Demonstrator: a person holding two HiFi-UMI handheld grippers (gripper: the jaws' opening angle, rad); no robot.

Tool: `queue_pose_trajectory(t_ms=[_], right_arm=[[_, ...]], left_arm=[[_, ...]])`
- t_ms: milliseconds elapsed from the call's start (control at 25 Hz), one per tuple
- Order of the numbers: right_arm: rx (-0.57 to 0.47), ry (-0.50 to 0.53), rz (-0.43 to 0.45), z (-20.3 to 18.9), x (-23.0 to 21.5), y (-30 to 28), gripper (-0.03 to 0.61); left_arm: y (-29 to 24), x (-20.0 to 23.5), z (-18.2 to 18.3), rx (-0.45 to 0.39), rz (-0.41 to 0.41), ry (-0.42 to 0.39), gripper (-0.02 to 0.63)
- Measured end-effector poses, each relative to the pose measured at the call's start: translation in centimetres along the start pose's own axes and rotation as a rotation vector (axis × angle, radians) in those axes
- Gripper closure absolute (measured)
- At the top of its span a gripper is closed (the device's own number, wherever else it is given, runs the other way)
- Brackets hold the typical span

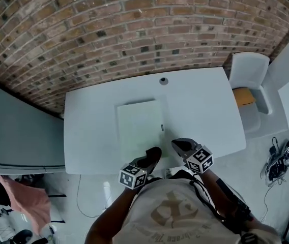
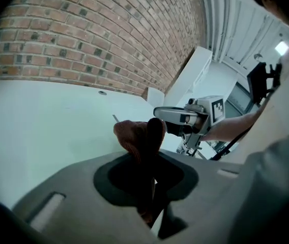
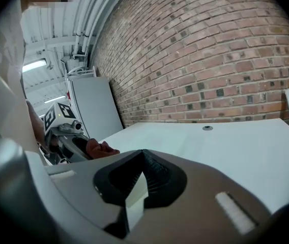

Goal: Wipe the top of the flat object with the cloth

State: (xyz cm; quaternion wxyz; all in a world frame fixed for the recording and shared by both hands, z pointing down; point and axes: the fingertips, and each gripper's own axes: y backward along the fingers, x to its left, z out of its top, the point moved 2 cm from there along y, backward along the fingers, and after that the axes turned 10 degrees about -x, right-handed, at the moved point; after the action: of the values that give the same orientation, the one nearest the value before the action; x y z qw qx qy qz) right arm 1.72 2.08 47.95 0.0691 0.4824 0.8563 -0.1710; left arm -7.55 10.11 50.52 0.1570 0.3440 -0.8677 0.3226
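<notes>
The flat white object (image 1: 139, 126) lies on the white table (image 1: 200, 111), a little left of its middle. My left gripper (image 1: 152, 155) hovers at the flat object's near edge, shut on a bunched reddish-brown cloth (image 2: 130, 135). The same cloth (image 3: 99, 148) shows in the right gripper view, sticking out of the left gripper (image 3: 78, 139). My right gripper (image 1: 181, 145) is just right of the left one, over the table's near edge, jaws shut with nothing between them. In the left gripper view the right gripper (image 2: 167, 114) sits close behind the cloth.
A small dark item (image 1: 162, 127) lies by the flat object's right edge. A round grommet (image 1: 163, 81) sits at the table's far edge by the brick wall (image 1: 134, 24). A white chair (image 1: 251, 80) stands at the right. A pink cloth (image 1: 27, 197) hangs lower left.
</notes>
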Motion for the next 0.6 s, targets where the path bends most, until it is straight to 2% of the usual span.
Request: queue_pose_trajectory(t_ms=[400, 600], right_arm=[[0.025, -0.03, 0.113, 0.1, -3.1, -1.7, 0.571], [0.038, -0.034, 0.151, -0.2, -4.0, -2.1, 0.571]], left_arm=[[-5.5, -0.7, 0.4, 0.14, 0.053, 0.039, 0.537], [-7.4, -0.6, 0.3, 0.175, 0.081, 0.042, 0.537]])
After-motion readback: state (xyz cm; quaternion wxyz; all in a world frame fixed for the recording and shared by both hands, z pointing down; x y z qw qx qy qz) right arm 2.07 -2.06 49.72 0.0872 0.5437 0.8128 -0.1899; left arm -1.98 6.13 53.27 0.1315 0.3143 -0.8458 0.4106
